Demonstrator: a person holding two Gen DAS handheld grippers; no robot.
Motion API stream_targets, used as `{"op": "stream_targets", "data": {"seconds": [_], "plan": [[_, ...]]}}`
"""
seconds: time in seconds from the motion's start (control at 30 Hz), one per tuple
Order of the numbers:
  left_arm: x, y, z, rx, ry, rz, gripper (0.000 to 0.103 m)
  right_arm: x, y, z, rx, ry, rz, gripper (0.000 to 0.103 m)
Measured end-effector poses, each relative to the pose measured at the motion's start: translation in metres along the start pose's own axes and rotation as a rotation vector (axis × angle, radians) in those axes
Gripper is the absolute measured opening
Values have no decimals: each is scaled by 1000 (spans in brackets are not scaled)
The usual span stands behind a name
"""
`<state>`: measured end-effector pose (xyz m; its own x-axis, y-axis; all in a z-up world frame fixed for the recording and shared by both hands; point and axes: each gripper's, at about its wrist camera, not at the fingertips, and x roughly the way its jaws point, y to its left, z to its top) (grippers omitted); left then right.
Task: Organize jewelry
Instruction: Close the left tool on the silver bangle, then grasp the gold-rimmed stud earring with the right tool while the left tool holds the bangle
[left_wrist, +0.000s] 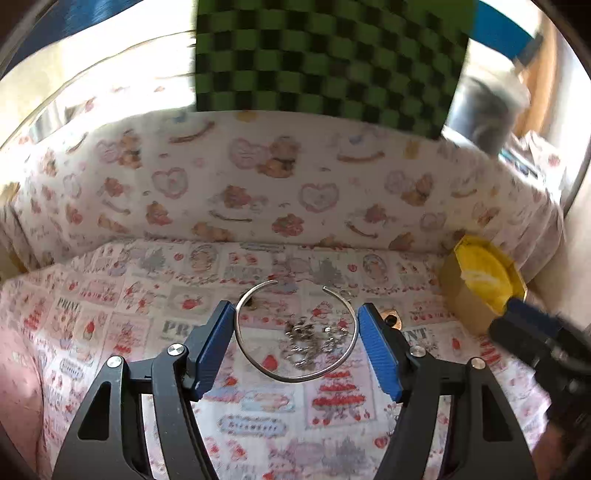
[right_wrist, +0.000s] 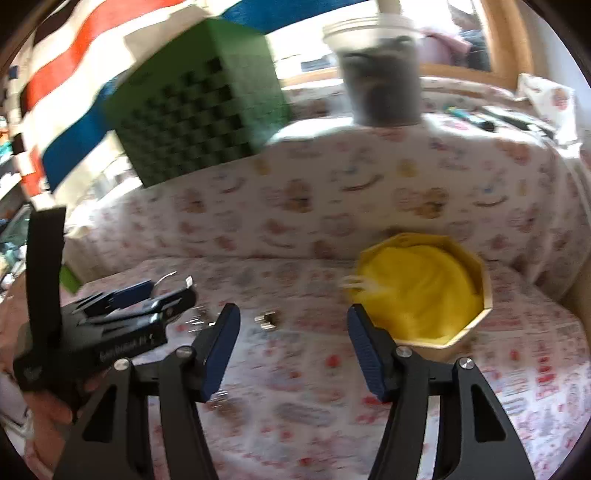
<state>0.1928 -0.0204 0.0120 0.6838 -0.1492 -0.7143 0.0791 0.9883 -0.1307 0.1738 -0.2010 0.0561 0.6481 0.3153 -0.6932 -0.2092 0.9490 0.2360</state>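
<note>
A silver open bangle (left_wrist: 258, 363) lies on the patterned cloth (left_wrist: 110, 295) between the blue pads of my left gripper (left_wrist: 296, 334), which is open around it; the pads stand just beside the bangle's sides. A silver chain pile (left_wrist: 310, 341) lies inside the bangle. A small bronze piece (left_wrist: 391, 318) sits behind the right pad. My right gripper (right_wrist: 293, 343) is open and empty above the cloth, left of the octagonal box with yellow lining (right_wrist: 421, 291). A small silver piece (right_wrist: 266, 320) lies ahead of it. The left gripper (right_wrist: 162, 295) shows at the left of the right wrist view.
A green checkered box (left_wrist: 325, 59) stands on the raised cloth-covered ledge (left_wrist: 258, 177) behind. A dark lidded container (right_wrist: 380, 74) stands to its right. The yellow box (left_wrist: 480, 284) sits at the far right of the left wrist view, with the right gripper (left_wrist: 535, 336) beside it.
</note>
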Motion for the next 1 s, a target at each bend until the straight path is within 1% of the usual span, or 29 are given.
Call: {"op": "stream_targets", "data": {"seconds": [0.03, 0.07, 0.13, 0.2, 0.27, 0.4, 0.43, 0.5, 0.6, 0.67, 0.73, 0.8, 0.9, 1.0], "plan": [[-2, 5, 1, -18, -14, 18, 67, 4, 4, 2, -4, 21, 29, 46], [-5, 11, 2, -34, -27, 51, 67, 9, 8, 4, -5, 42, 39, 43], [-6, 23, 5, -62, -39, 95, 67, 26, 15, 12, -7, 92, 9, 35], [-7, 39, 8, -96, -36, 108, 67, 40, 21, 18, -20, 125, -6, 30], [-3, 52, 8, -115, -34, 116, 67, 56, 26, 19, -44, 167, -45, 29], [2, 62, 12, -143, -17, 136, 67, 83, 31, 17, -75, 223, -94, 28], [3, 65, 13, -153, -10, 135, 67, 90, 33, 16, -84, 233, -114, 25], [8, 69, 16, -164, -4, 137, 67, 101, 35, 15, -95, 246, -142, 22], [10, 70, 16, -163, -6, 156, 67, 114, 33, 14, -99, 253, -185, 19], [10, 68, 15, -160, -8, 149, 67, 121, 32, 14, -96, 256, -192, 16], [8, 65, 16, -159, -8, 146, 67, 127, 31, 13, -92, 264, -192, 9], [6, 64, 18, -152, -3, 140, 67, 125, 34, 12, -105, 262, -198, 9], [0, 60, 19, -146, -11, 156, 67, 121, 36, 12, -122, 247, -213, 9], [-2, 54, 21, -130, -13, 169, 67, 108, 37, 6, -114, 225, -197, 9]]}}
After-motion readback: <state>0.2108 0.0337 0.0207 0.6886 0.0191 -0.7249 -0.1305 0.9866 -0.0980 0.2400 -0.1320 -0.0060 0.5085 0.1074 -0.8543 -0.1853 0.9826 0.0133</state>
